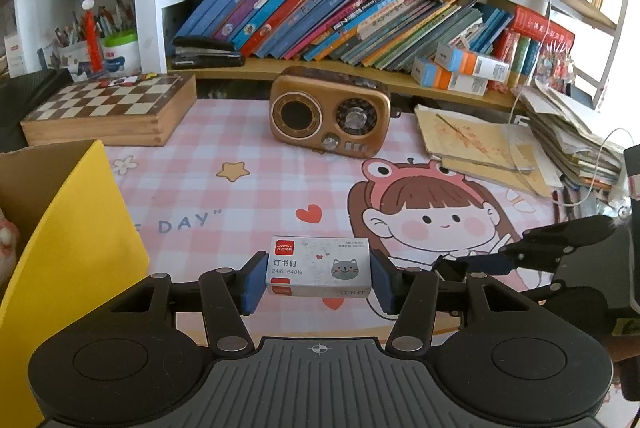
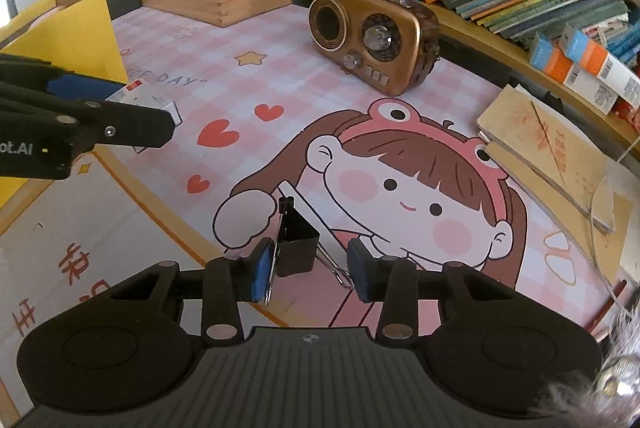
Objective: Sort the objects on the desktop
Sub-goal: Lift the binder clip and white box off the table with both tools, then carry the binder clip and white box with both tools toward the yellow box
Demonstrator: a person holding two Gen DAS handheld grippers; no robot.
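Note:
A small white staple box (image 1: pixel 318 266) with a grey cat and a red logo sits clamped between the blue pads of my left gripper (image 1: pixel 318 278), held above the pink checked desk mat (image 1: pixel 240 204). The right wrist view shows that gripper (image 2: pixel 132 124) at the left edge with the box (image 2: pixel 150 96) in it. My right gripper (image 2: pixel 310 270) is low over the mat's cartoon girl, closed around a black binder clip (image 2: pixel 296 248). One wire handle lies against the left pad and the other reaches the right pad. The right gripper's fingers (image 1: pixel 560 240) also show at the far right.
A yellow-sided cardboard box (image 1: pixel 80 228) stands at the left. A brown retro radio (image 1: pixel 330 112) stands mid-desk, a wooden chess box (image 1: pixel 112 108) back left, stacked notebooks and papers (image 1: pixel 480 144) at the right. Leaning books (image 1: pixel 340 16) fill the shelf behind.

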